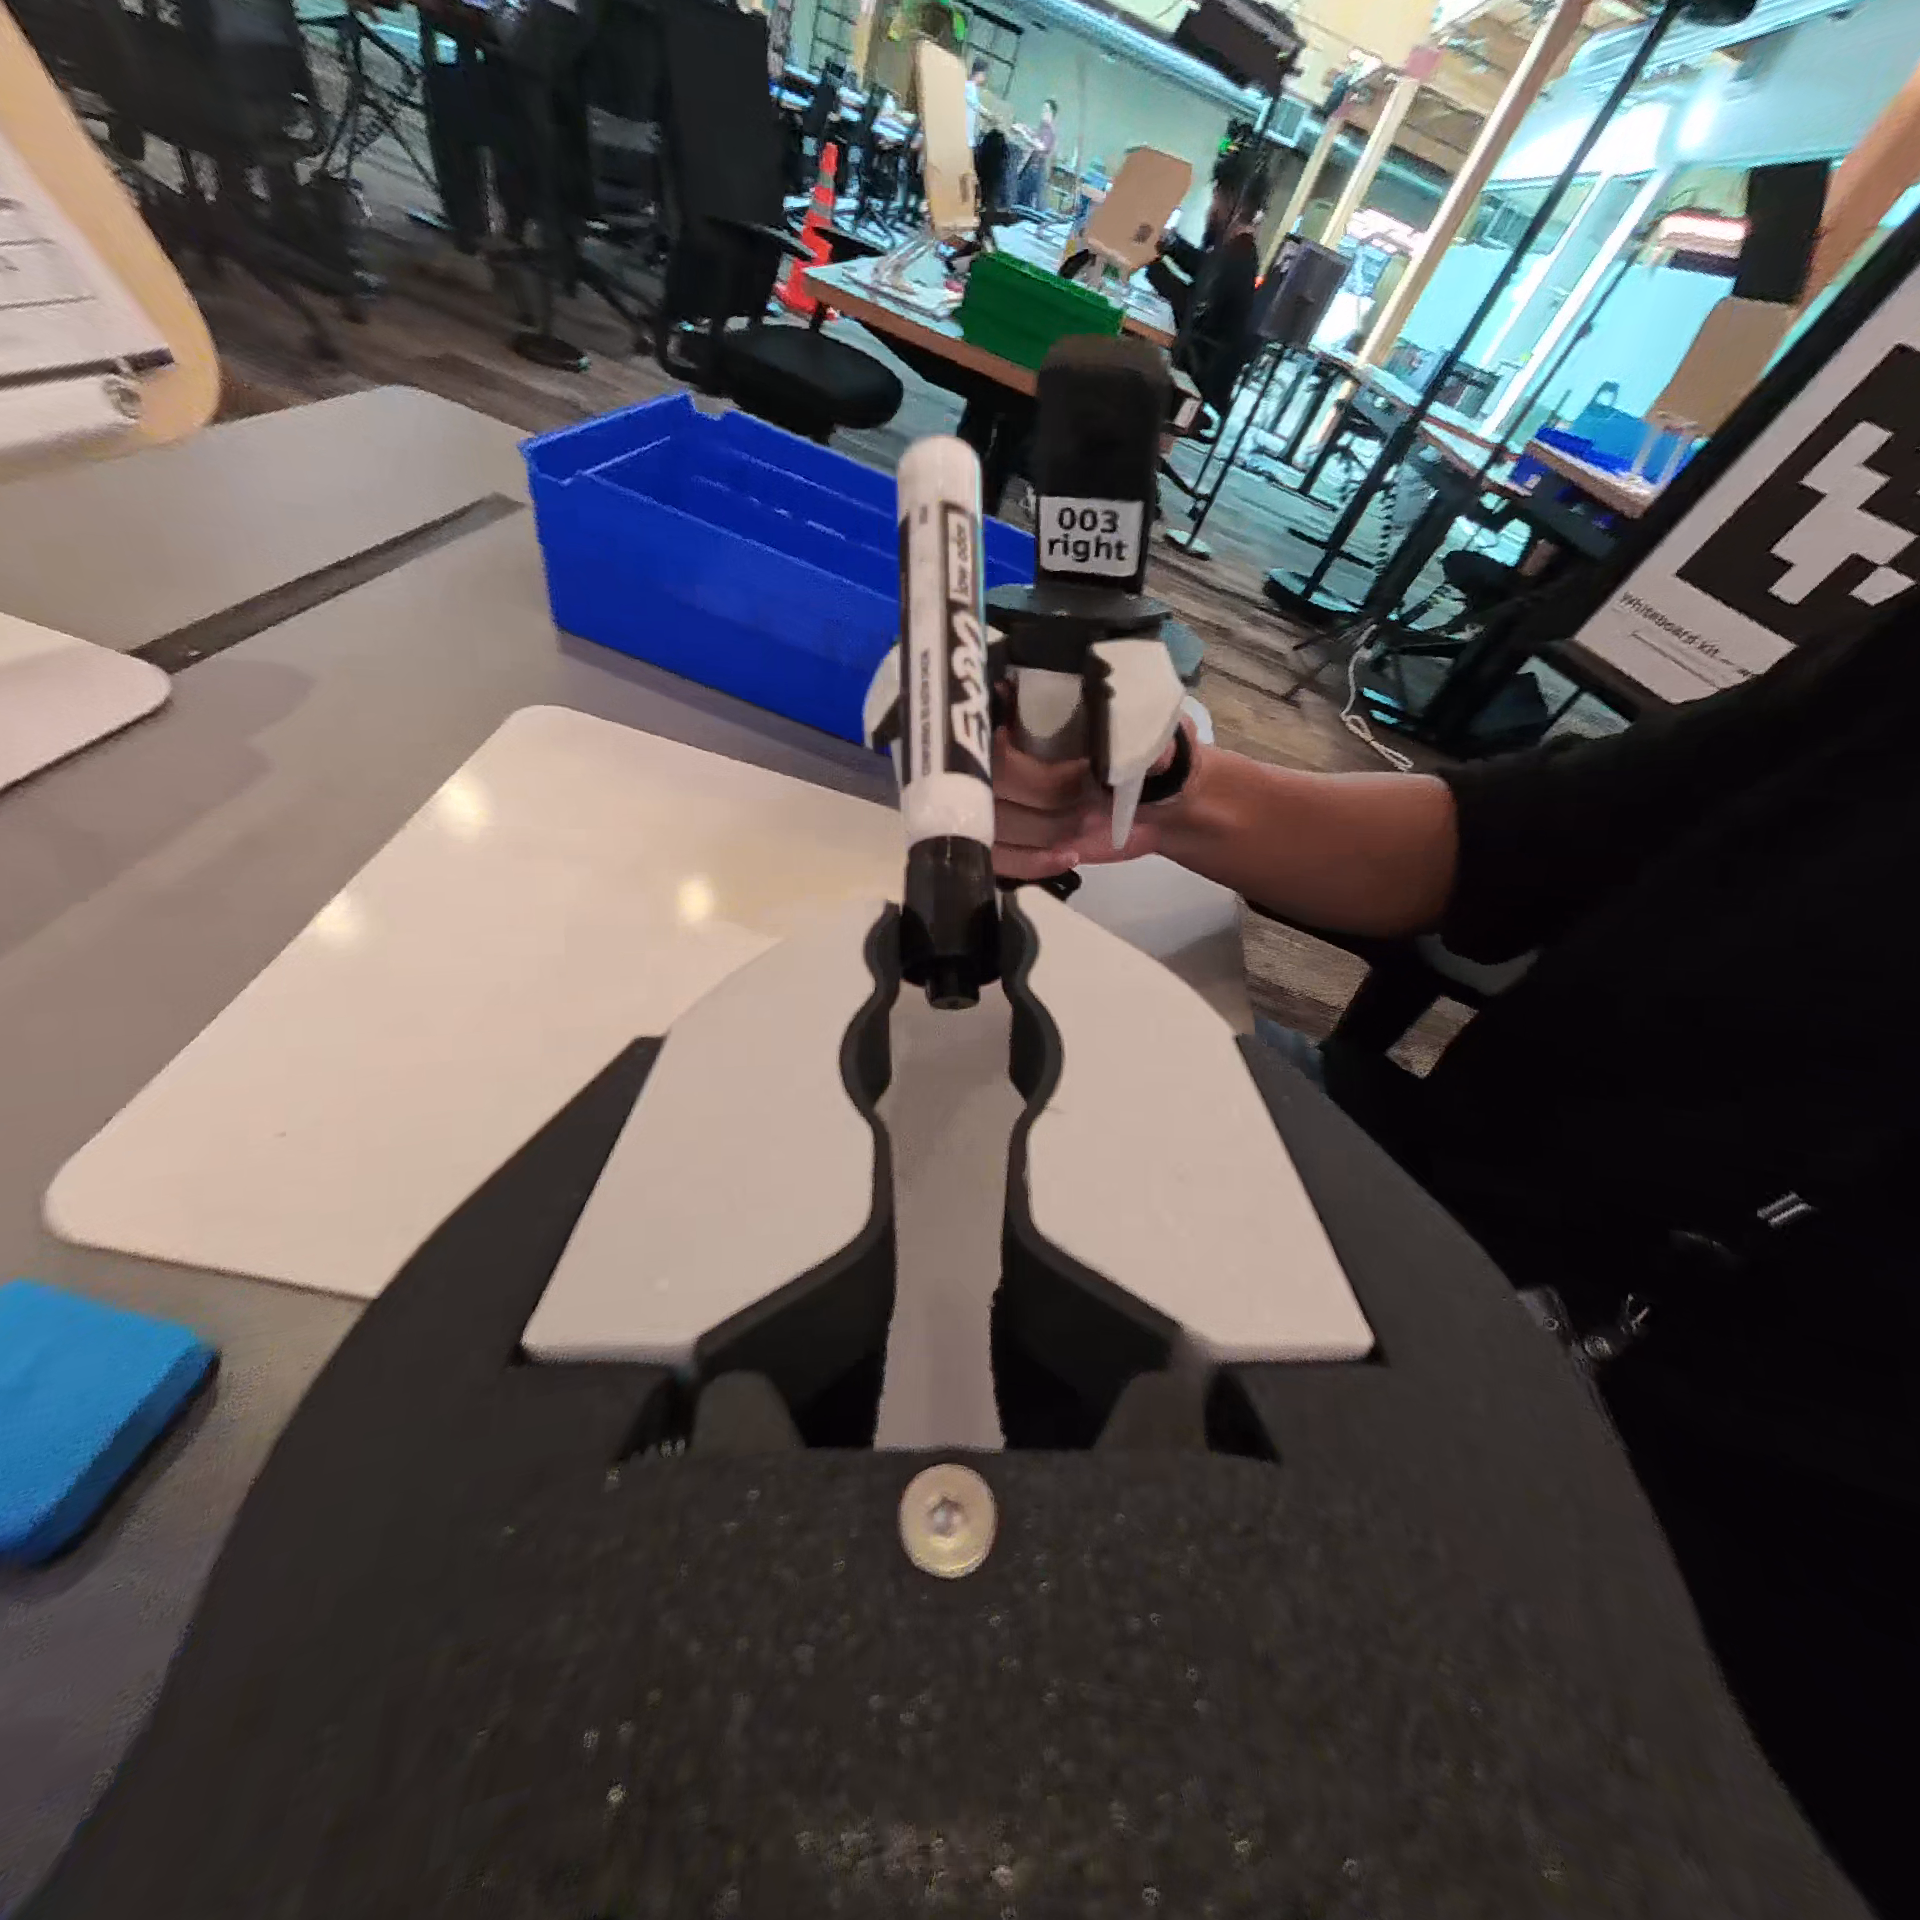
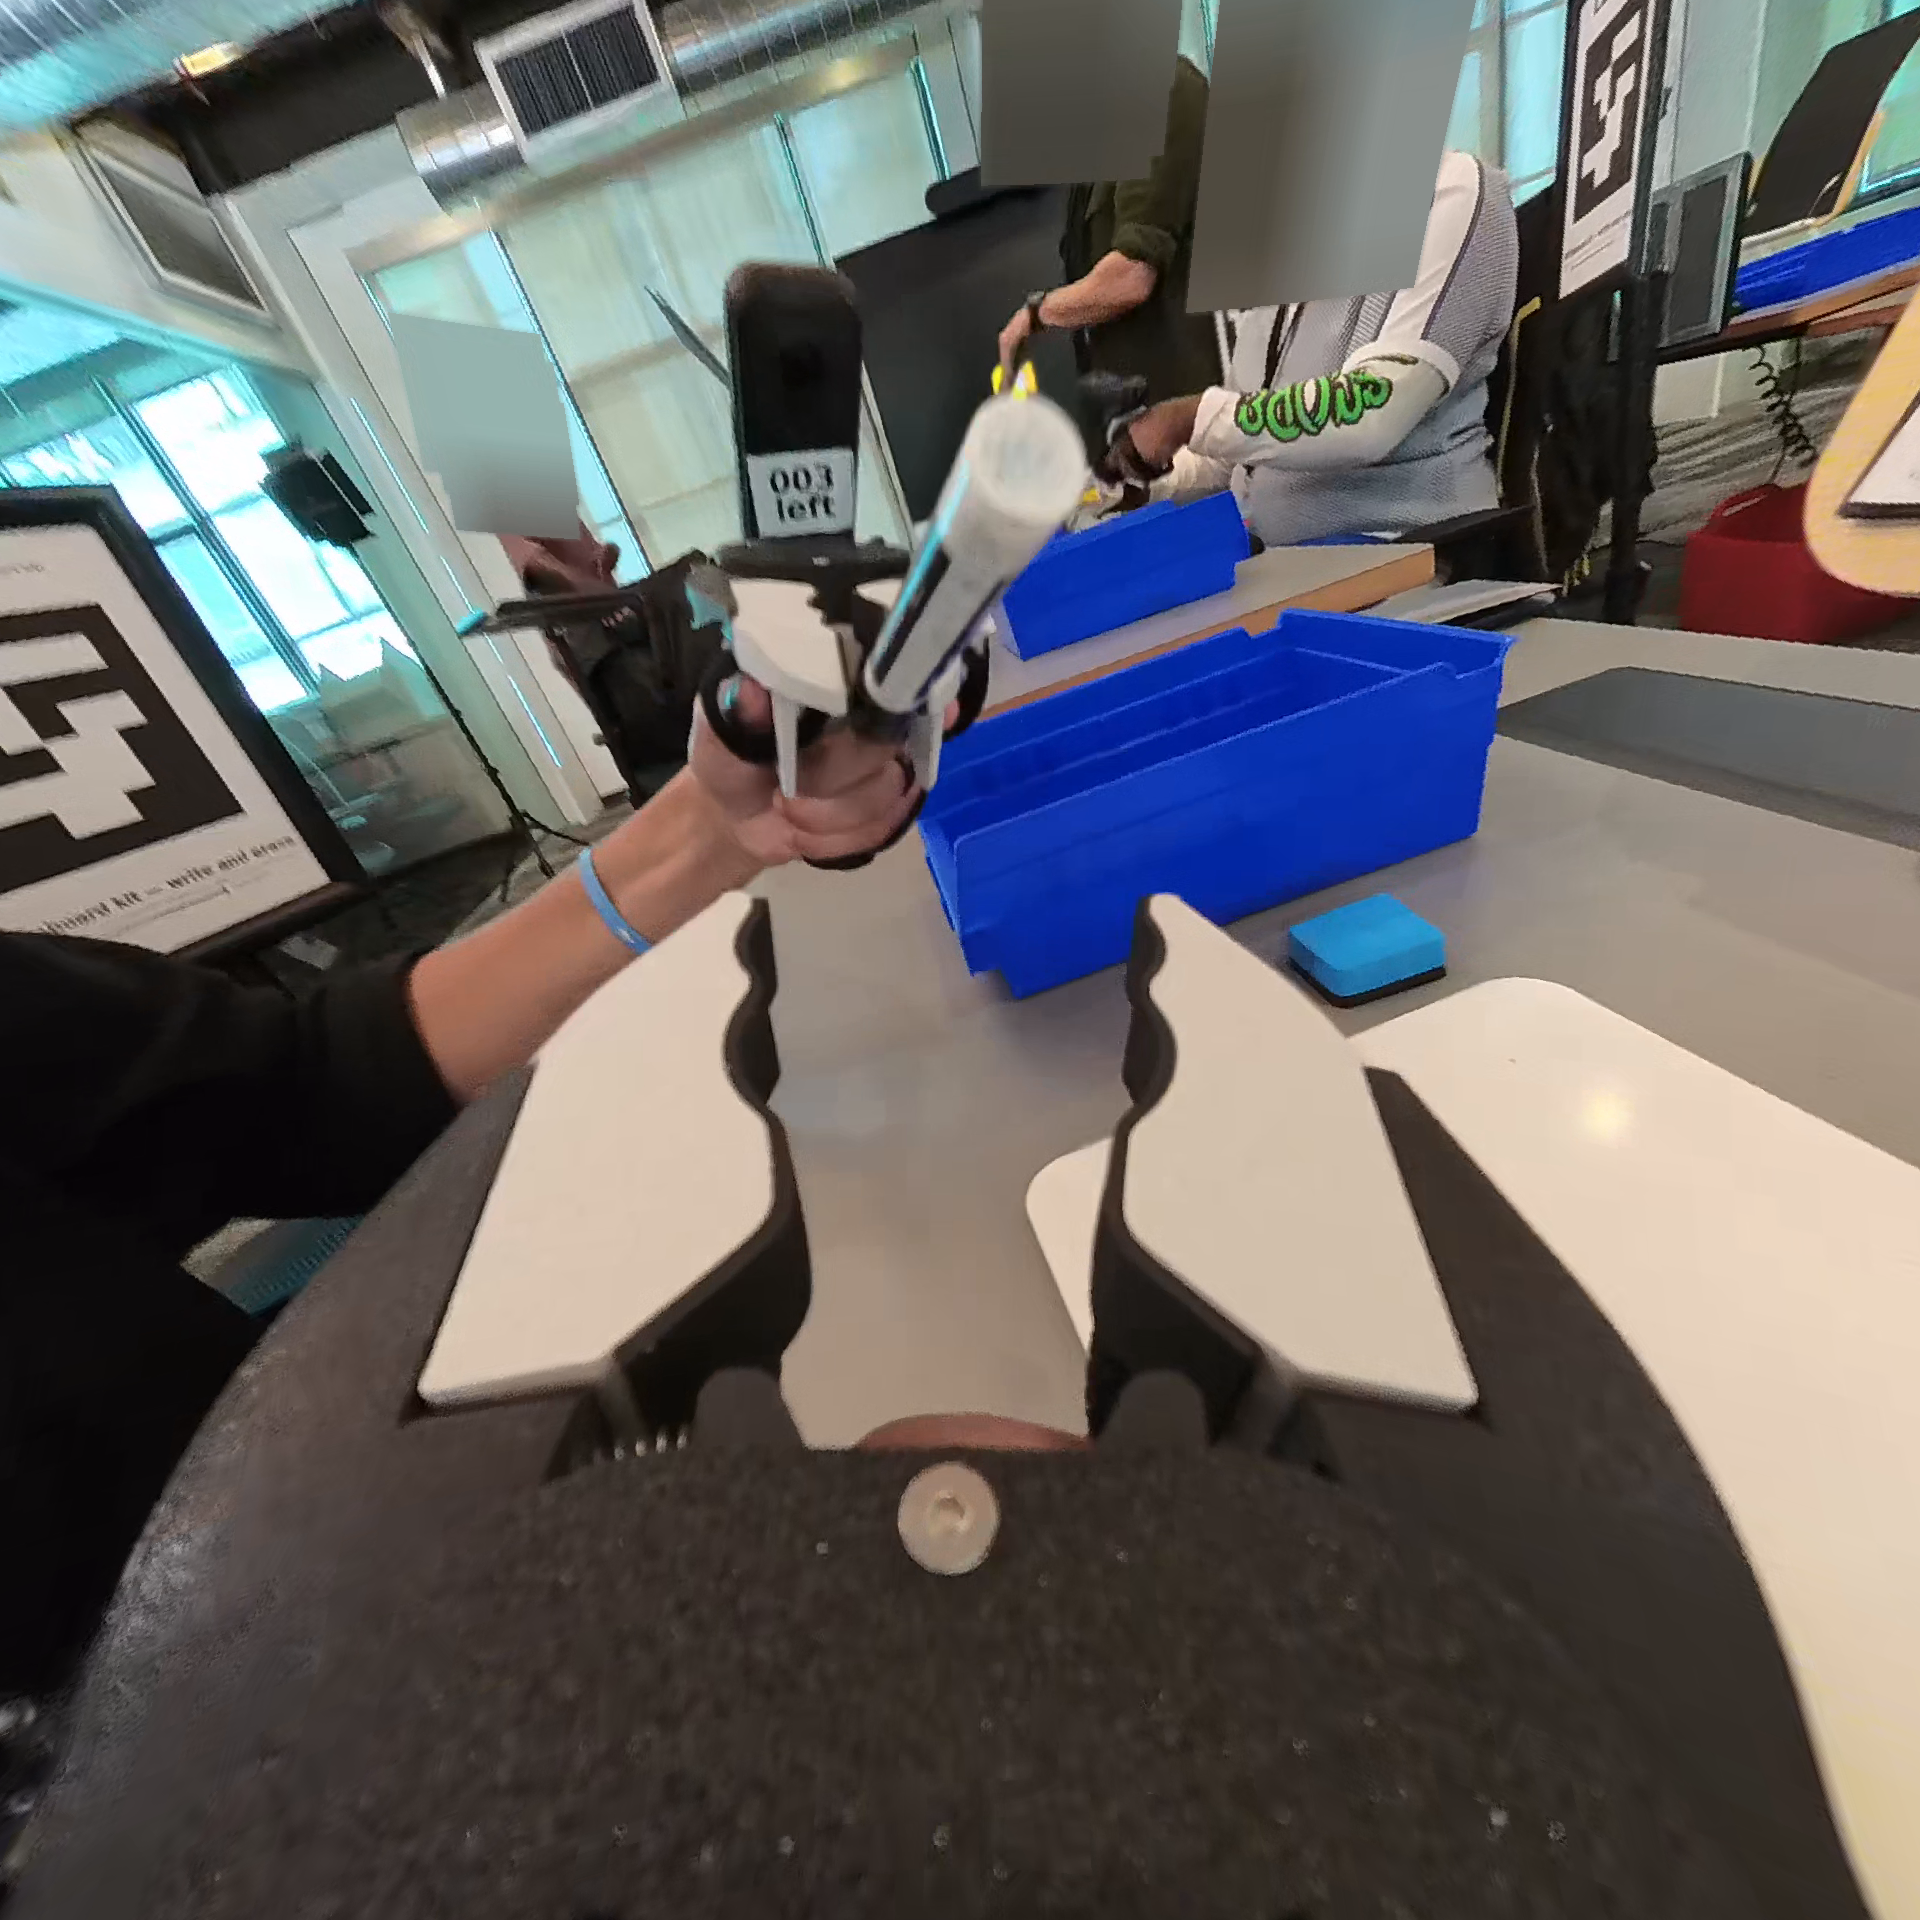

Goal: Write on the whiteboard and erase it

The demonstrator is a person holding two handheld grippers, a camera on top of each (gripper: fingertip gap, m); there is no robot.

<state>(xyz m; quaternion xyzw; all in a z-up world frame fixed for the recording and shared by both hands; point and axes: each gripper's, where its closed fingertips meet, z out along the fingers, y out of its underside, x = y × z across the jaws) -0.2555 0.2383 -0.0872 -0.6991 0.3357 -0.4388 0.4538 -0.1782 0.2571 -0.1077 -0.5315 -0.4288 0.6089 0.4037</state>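
Left gripper: its jaws are closed on the black cap end of the marker, whose white barrel tilts up and away from the whiteboard.
Right gripper: its jaws stand apart with nothing between them; it is held in the air near the edge of the whiteboard, facing the left gripper.
Marker: in the air above the whiteboard, touching nothing but the left gripper's fingers. The cap looks to be on.
Whiteboard: lies flat on the grey table, and its white surface shows no marks in either view.
Eraser: a small blue block with a dark underside, resting on the table just beside the whiteboard, between it and the blue bin.
Blue bin: behind the whiteboard; what can be seen of its inside holds nothing.
Progress: early. The marker is picked up, but nothing is written yet.
Left to do: likely the open right gripper takes the barrel to pull the cap off, then writing, then wiping with the eraser.
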